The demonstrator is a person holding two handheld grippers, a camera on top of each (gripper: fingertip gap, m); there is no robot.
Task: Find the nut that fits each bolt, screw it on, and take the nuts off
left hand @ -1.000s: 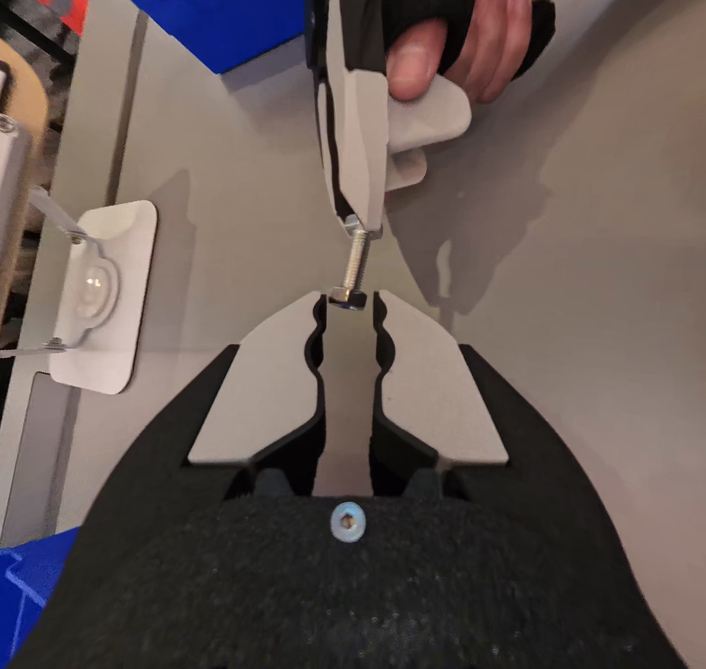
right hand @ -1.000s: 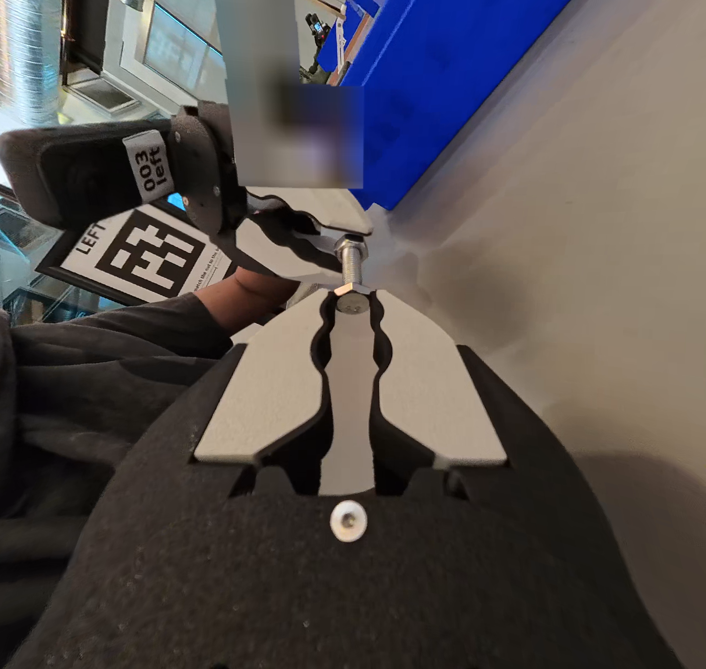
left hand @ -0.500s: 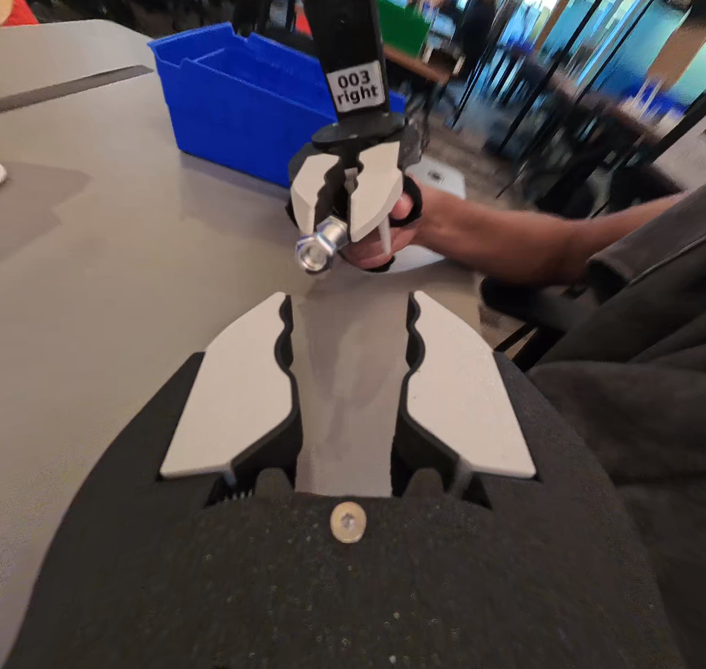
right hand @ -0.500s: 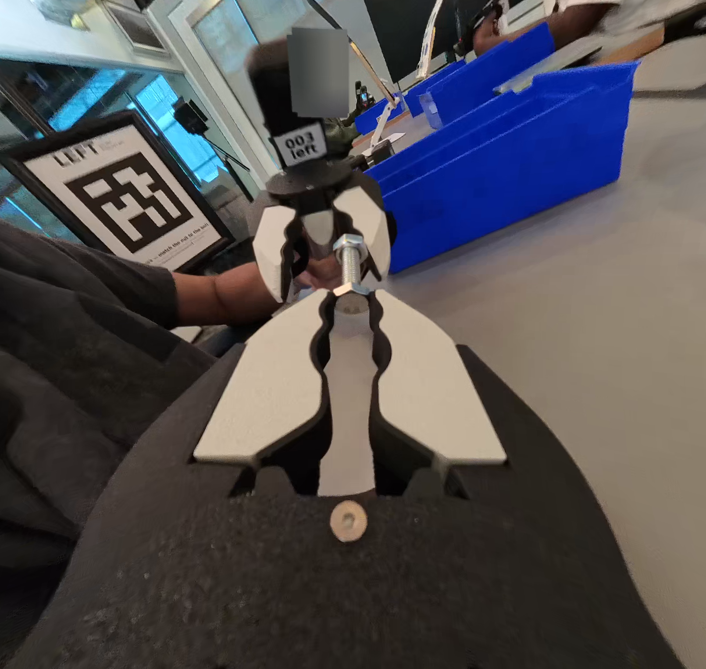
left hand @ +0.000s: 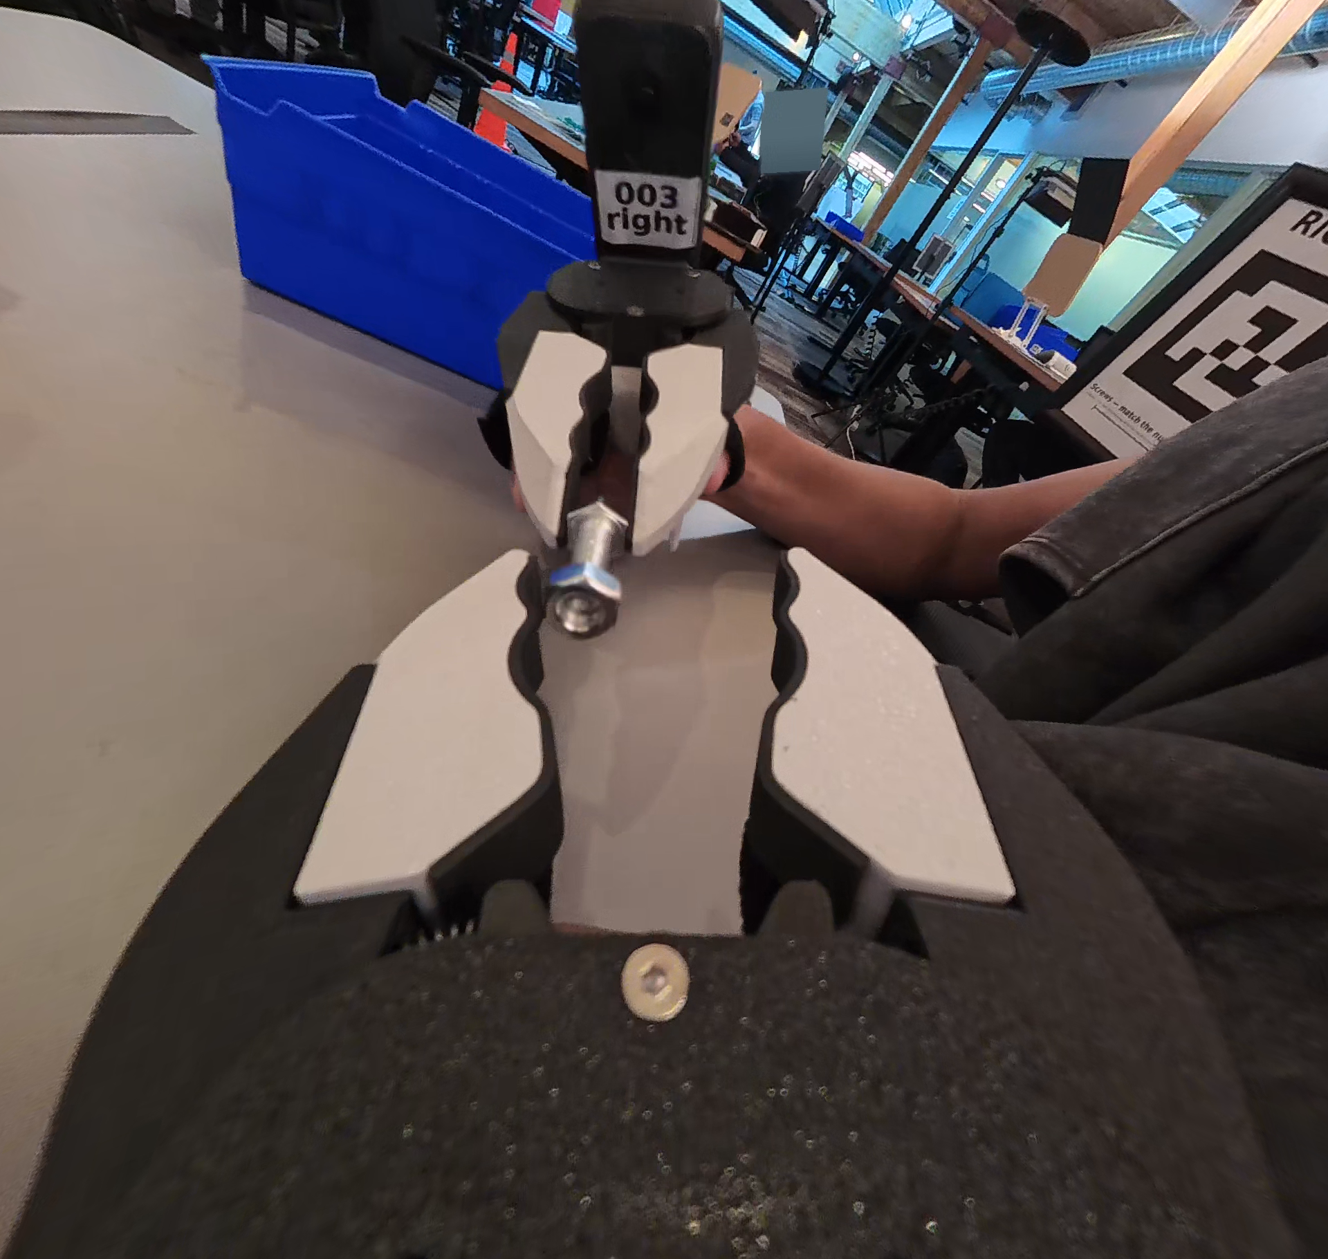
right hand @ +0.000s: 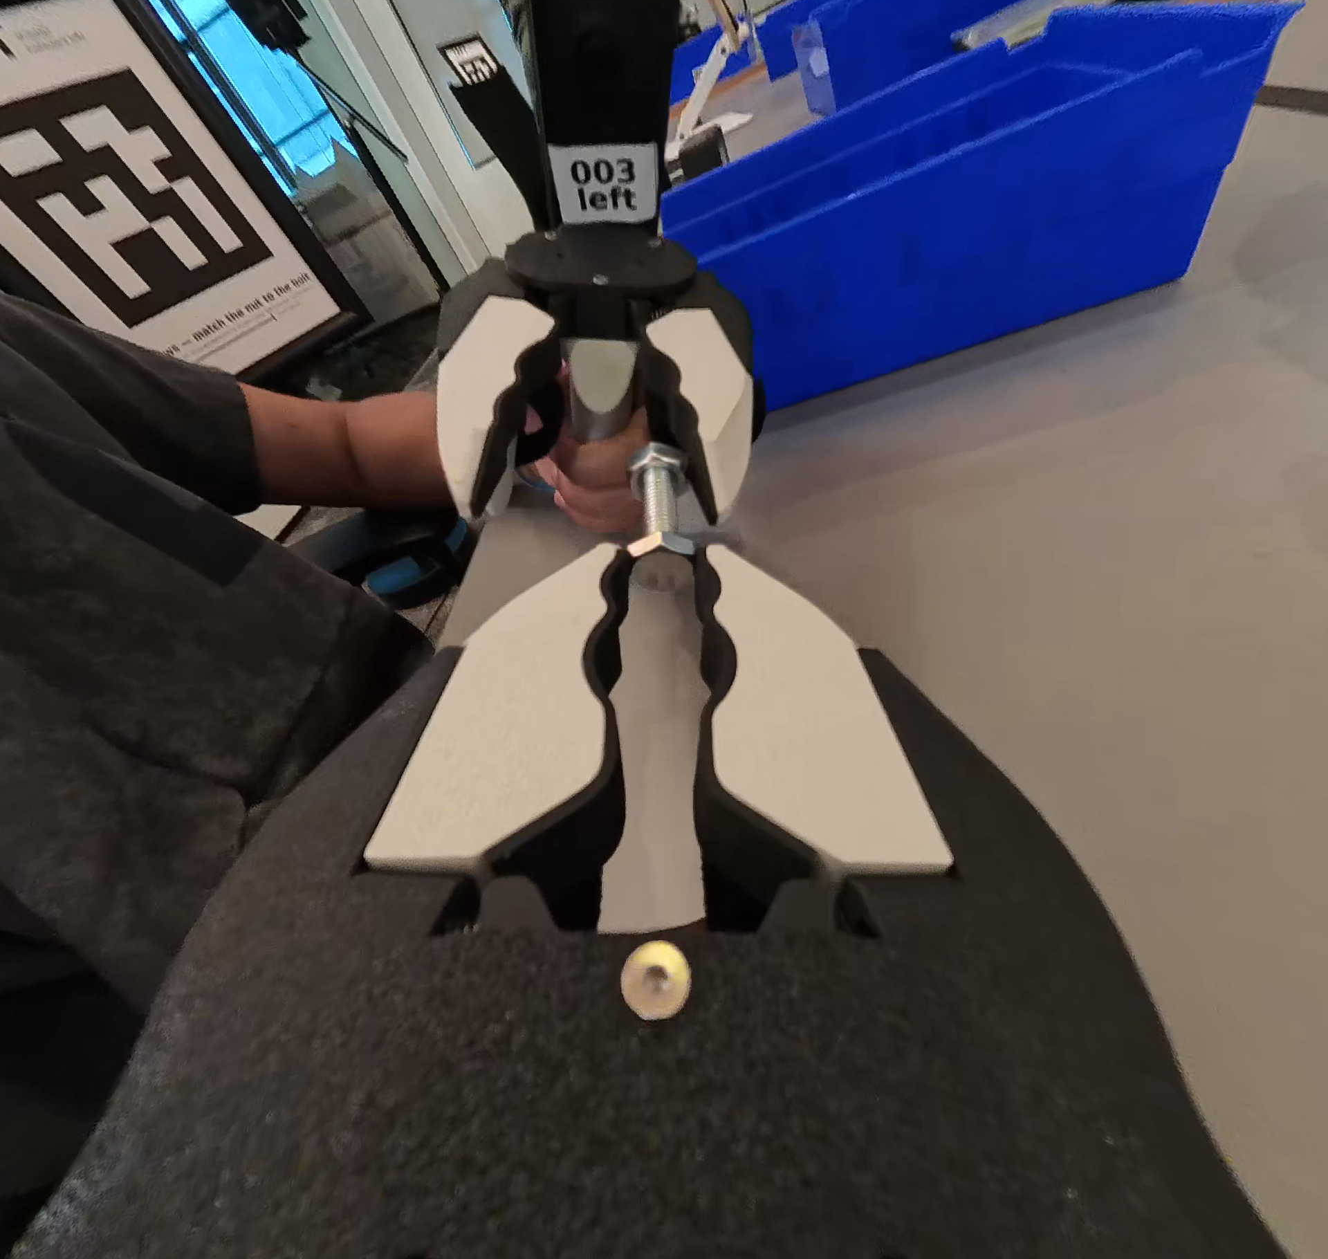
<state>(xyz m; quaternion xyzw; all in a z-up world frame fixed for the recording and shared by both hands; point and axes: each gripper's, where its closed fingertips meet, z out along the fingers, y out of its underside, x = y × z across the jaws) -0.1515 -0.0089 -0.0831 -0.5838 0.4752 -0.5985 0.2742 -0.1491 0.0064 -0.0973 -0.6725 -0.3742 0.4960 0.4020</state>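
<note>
Right wrist view shows the right gripper clenched on the head of a small steel bolt, its nut at the far end beside the spread-open left gripper; hard, light and slippery, the nut is best pinched across its flats.

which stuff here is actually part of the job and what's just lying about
In the job:
- bolt, head clamped in the right gripper
- nut on the bolt's far end
- left gripper, open, tips beside the nut

Lying about:
- blue bin on the table
- framed black-and-white sign
</note>
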